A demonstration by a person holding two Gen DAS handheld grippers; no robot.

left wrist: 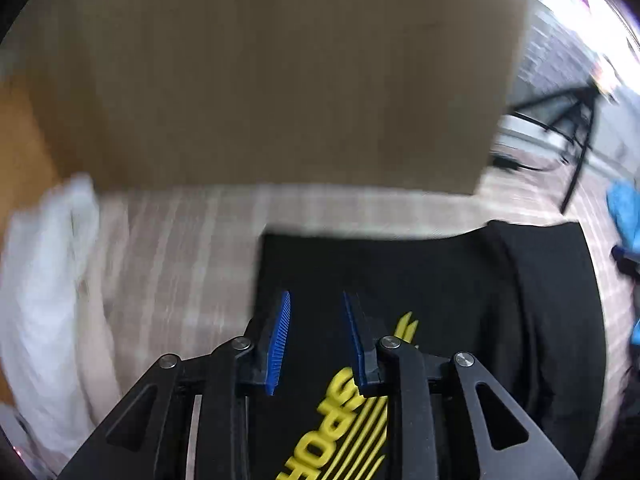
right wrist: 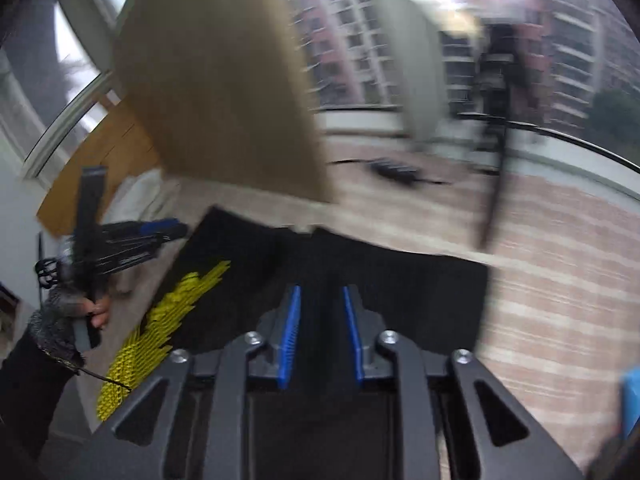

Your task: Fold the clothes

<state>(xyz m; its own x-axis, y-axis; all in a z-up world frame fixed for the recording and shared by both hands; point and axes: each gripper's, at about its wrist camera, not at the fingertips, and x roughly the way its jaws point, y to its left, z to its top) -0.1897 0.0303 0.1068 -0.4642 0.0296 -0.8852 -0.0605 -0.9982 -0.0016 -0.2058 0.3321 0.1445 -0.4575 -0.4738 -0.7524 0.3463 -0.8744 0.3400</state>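
Two grippers: both are hovering over the garment with fingers released, gripping nothing.
Left gripper (left wrist: pixel 316 298): is hanging above the shirt's near-left part, over the yellow print (left wrist: pixel 352 408).
Right gripper (right wrist: pixel 320 294): is hanging above the shirt's plain black middle.
Black shirt (left wrist: pixel 440 280): is lying flat on the striped cloth (left wrist: pixel 180 248), partly folded.
White fabric (left wrist: pixel 44 272): is lying bunched at far left.
Person's hand (right wrist: pixel 94 308): is gripping the left tool's handle.

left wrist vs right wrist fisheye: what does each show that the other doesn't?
Left wrist only: white cloth at the left of the bed and readable yellow lettering on the shirt. Right wrist only: the left gripper with the hand holding it, plus windows with apartment blocks outside. Both: black shirt on the plaid bedspread, and open blue-padded fingers.
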